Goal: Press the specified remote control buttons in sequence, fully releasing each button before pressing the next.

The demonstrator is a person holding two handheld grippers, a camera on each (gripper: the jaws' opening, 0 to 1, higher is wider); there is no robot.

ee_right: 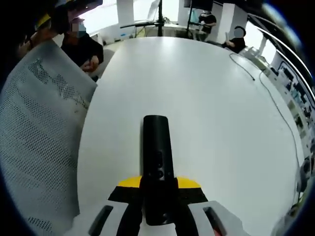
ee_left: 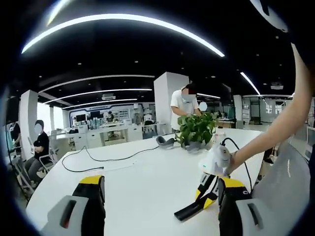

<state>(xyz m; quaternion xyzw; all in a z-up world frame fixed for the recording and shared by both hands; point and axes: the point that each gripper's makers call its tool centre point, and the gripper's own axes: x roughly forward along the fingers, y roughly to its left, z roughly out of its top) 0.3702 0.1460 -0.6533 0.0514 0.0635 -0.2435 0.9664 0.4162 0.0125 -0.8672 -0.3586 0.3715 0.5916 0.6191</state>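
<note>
White table [ee_right: 221, 123]: remote control [ee_right: 157, 162] points lengthwise away from right gripper [ee_right: 158, 204].

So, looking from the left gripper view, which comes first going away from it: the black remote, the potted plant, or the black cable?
1. black remote, nearest, held in the right gripper on the right.
2. black cable, across mid-table, left.
3. potted plant, near the table's far edge.

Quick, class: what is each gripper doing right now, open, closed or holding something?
Left gripper: open, jaws wide apart, holding nothing.
Right gripper: closed on the black remote control.
</note>
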